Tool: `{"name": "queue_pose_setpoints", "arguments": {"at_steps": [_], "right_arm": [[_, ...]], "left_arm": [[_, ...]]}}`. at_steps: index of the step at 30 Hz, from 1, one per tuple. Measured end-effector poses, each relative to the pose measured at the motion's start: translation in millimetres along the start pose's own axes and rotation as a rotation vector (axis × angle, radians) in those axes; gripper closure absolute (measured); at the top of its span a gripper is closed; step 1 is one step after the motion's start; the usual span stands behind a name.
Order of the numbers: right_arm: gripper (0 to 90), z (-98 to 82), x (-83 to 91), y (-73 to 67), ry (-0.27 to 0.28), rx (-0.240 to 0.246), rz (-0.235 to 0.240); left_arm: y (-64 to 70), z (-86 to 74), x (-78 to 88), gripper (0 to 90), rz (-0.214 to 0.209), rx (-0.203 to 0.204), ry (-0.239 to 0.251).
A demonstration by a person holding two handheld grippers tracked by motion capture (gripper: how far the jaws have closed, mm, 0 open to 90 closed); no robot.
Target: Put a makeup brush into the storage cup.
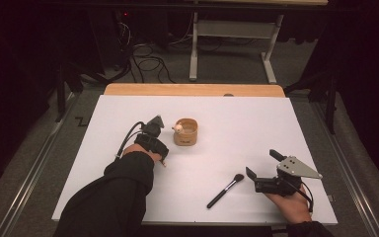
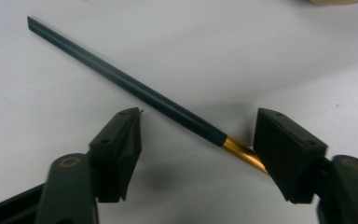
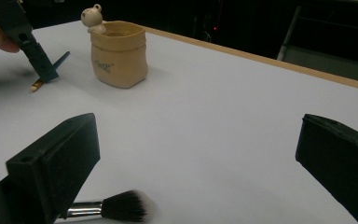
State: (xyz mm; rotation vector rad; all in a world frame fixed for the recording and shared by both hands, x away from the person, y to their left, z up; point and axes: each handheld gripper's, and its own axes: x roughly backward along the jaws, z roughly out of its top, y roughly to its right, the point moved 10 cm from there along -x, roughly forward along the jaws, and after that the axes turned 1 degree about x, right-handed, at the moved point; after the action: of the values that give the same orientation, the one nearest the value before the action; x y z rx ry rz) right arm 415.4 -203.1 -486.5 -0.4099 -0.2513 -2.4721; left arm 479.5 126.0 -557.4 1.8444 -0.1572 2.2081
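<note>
A thin brush with a dark handle [image 2: 121, 77] and a gold ferrule [image 2: 237, 150] lies on the white table between the jaws of my left gripper [image 2: 199, 116]. The jaws stand apart around it; the right one hides the brush's far end, and the left pad is clear of the handle. In the right gripper view the left gripper [image 3: 39, 63] points down at the table beside a tan cup [image 3: 119, 53] with a small bear on its rim. My right gripper [image 3: 198, 126] is open with nothing between its jaws, just behind a fluffy makeup brush [image 3: 121, 207].
The tan cup [image 1: 186, 131] stands mid-table, just right of the left gripper [image 1: 153, 129]. The black-handled makeup brush [image 1: 225, 190] lies near the front, left of the right gripper [image 1: 263, 164]. The white sheet [image 1: 237, 118] covers a wooden table; a metal desk frame [image 1: 193, 49] stands beyond it.
</note>
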Motion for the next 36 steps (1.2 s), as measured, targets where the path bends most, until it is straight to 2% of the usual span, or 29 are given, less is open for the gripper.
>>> {"name": "queue_pose_setpoints", "arguments": {"at_steps": [3, 9, 31, 36], "right_arm": [[0.3, -0.2, 0.0, 0.1, 0.0, -0.001, -0.001], [0.3, -0.5, -0.1, 0.3, -0.001, -0.001, -0.003], [0.3, -0.2, 0.6, 1.2, 0.002, -0.007, -0.005], [0.3, 0.0, 0.6, 0.8, 0.003, -0.004, -0.004]], "left_arm": [[-2.1, -0.9, 0.9, 43.3, 0.017, -0.018, -0.002], [-3.1, -1.5, 1.3, 46.0, 0.026, -0.034, 0.0], [-12.7, -3.2, 4.3, 68.0, 0.022, -0.078, 0.001], [-15.7, -3.3, 4.7, 74.7, 0.019, -0.076, 0.001]]}}
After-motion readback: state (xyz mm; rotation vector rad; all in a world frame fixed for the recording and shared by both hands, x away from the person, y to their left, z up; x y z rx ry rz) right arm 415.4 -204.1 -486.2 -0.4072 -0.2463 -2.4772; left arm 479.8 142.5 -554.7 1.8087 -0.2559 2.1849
